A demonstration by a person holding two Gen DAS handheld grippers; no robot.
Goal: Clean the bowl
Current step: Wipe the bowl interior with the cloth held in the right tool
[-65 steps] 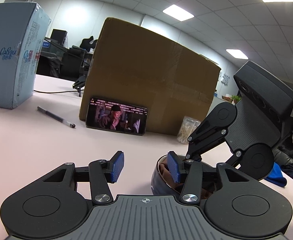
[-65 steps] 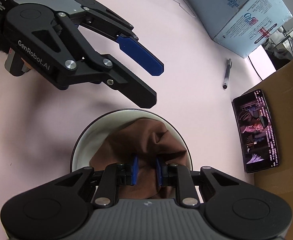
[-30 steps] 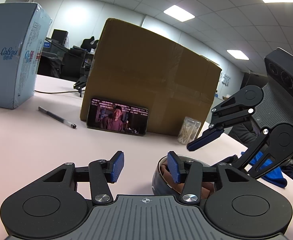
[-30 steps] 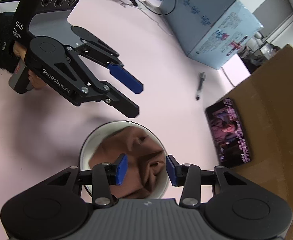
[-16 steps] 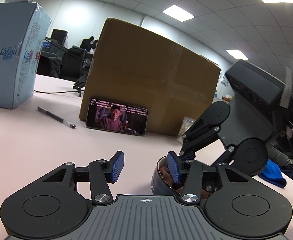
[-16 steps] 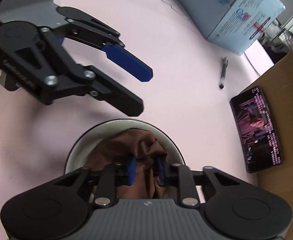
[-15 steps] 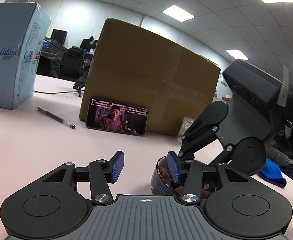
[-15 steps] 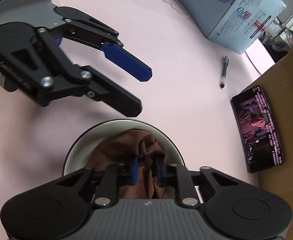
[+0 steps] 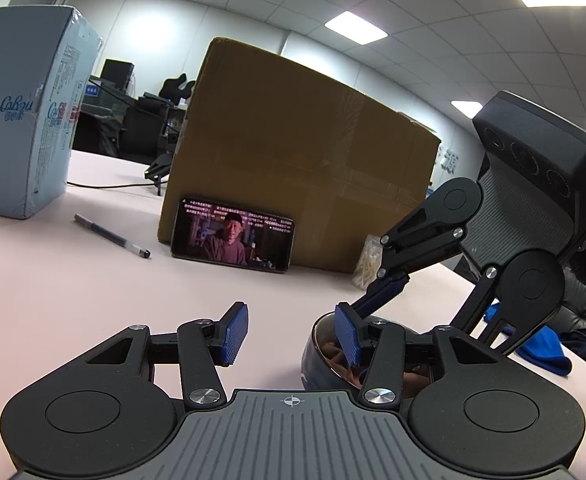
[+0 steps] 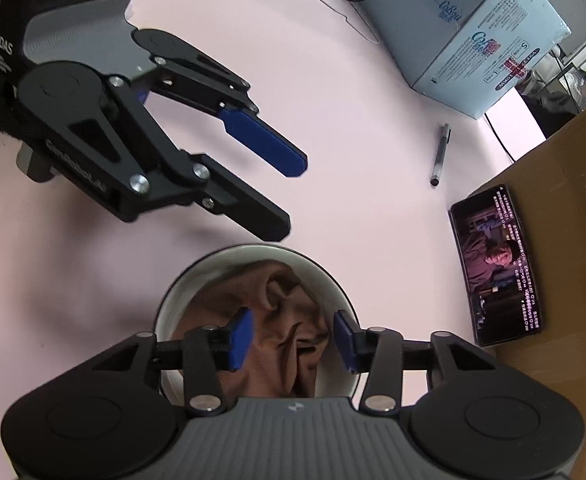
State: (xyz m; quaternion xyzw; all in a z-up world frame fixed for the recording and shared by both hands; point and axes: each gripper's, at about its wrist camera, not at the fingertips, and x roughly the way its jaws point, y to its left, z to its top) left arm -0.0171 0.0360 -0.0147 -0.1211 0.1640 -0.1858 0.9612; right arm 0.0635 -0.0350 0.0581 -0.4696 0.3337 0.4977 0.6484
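A metal bowl (image 10: 181, 292) stands on the pink table with a crumpled brown cloth (image 10: 277, 312) inside it. My right gripper (image 10: 291, 340) is open just above the cloth, pads on either side of it, holding nothing. My left gripper (image 9: 291, 334) is open low over the table; its right finger (image 9: 347, 338) reaches the bowl's near rim (image 9: 317, 344). In the right wrist view the left gripper (image 10: 289, 196) hovers open beside the bowl's far edge. In the left wrist view the right gripper (image 9: 389, 288) comes down from the right over the bowl.
A large cardboard box (image 9: 301, 152) stands behind, with a phone (image 9: 233, 234) playing video leaning on it. A pen (image 9: 111, 236) lies to the left, near a blue-white carton (image 9: 17, 128). A cotton-swab container (image 9: 367, 260) and a blue cloth (image 9: 545, 352) are to the right.
My right gripper was shut on the brown cloth half a second ago; it has now opened and let it go. The left gripper has stayed open by the bowl.
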